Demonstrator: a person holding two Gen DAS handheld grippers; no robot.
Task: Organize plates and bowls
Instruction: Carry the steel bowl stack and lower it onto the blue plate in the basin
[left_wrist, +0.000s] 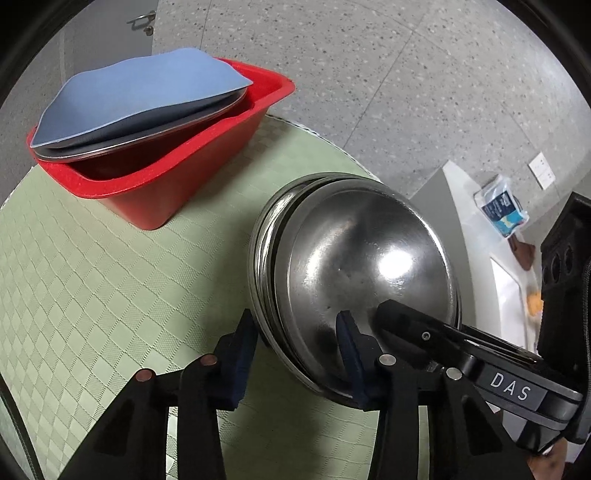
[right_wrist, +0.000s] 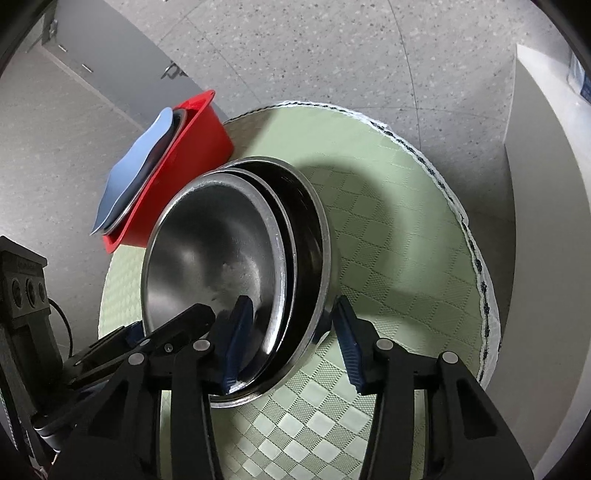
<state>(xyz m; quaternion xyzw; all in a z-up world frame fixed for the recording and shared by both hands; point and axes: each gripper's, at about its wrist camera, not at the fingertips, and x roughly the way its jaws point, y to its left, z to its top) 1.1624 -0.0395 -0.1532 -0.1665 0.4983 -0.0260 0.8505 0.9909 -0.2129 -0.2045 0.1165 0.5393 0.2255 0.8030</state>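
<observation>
A stack of nested steel bowls (left_wrist: 369, 251) (right_wrist: 214, 251) sits tilted on the green checked tablecloth (left_wrist: 92, 277). My left gripper (left_wrist: 295, 350) straddles its near rim, one pad against the outer wall and the other inside the top bowl, shut on the stack. My right gripper (right_wrist: 291, 332) clamps the opposite rim the same way; its black finger (left_wrist: 424, 325) shows inside the bowl in the left wrist view. A red plastic tub (left_wrist: 147, 199) (right_wrist: 199, 147) behind holds a steel plate (left_wrist: 147, 142) leaning on its rim, with a blue mat (left_wrist: 140, 99) on top.
The round table's cloth edge (right_wrist: 461, 221) drops off to speckled floor (left_wrist: 369, 74). A white counter (left_wrist: 465, 206) with a blue packet (left_wrist: 502, 206) stands off to the right. A grey cabinet door (right_wrist: 110, 55) is behind the tub.
</observation>
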